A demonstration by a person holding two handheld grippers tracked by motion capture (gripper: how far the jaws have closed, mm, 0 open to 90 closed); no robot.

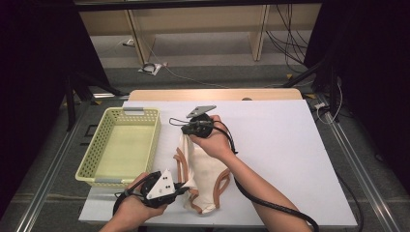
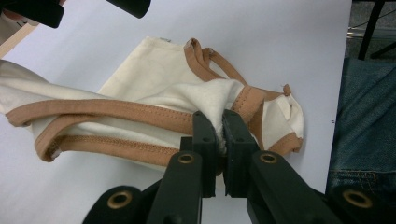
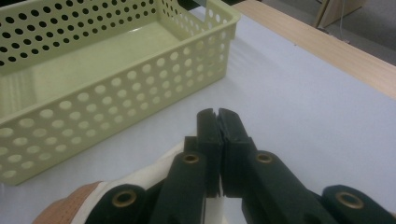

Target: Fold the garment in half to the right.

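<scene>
Pinching a fold of the cream garment (image 2: 154,74) near its tan trim, the left gripper (image 2: 218,122) has its fingers closed on the cloth by the table's near edge. The right gripper (image 3: 217,120) has its fingers shut on the garment's far end, cloth showing beneath them. Both grips should stay firm and lift evenly, I judge, toward the basket (image 1: 96,159) at the left edge of the table (image 1: 290,145).

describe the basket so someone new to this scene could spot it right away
Start at the white table. On its left side, beside the cream garment, sits the basket. It is a pale yellow-green rectangle, empty, with walls full of round holes.
</scene>
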